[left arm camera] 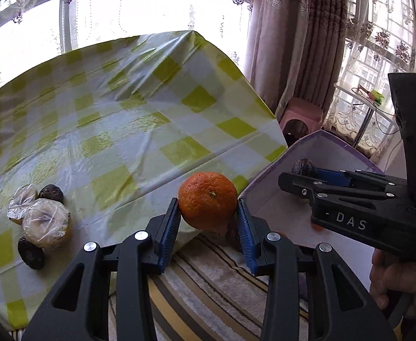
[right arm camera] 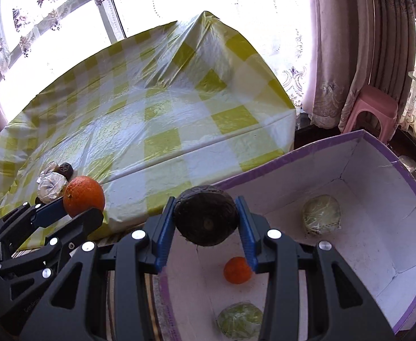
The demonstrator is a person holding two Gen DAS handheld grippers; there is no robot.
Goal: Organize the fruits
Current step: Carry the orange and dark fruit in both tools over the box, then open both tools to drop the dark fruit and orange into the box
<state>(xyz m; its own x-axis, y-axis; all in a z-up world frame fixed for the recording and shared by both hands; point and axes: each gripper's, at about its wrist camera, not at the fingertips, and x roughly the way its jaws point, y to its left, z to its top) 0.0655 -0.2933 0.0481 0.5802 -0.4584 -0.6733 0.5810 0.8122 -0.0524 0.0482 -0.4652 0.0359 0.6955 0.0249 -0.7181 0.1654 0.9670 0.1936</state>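
Bright window light pours through the lace curtains (left arm camera: 293, 28) behind a desk (left arm camera: 128, 119) draped in a yellow-and-white checked plastic cloth. My left hand-held gripper (left arm camera: 208, 213) is pinching an orange (left arm camera: 208, 200) between its blue pads, and I'm holding it in the air just off the desk's near right corner, above the striped rug (left arm camera: 208, 292). My right hand-held gripper (right arm camera: 206, 217) is clamped on a dark, wrinkled round fruit (right arm camera: 205, 216), held over the near edge of the white box with purple trim (right arm camera: 378, 147) that sits beside the desk's right edge. Down inside that box I can see a small orange (right arm camera: 237, 270) and two pale green fruits in plastic wrap, one near the far wall (right arm camera: 321, 215), one close to me (right arm camera: 240, 321). Over at the desk's near left corner a little cluster is left: two plastic-wrapped fruits (left arm camera: 46, 223) touching each other, one dark fruit (left arm camera: 51, 193) just behind them and another dark one (left arm camera: 31, 253) just in front. A pink stool (right arm camera: 370, 110) stands by the curtains past the box.
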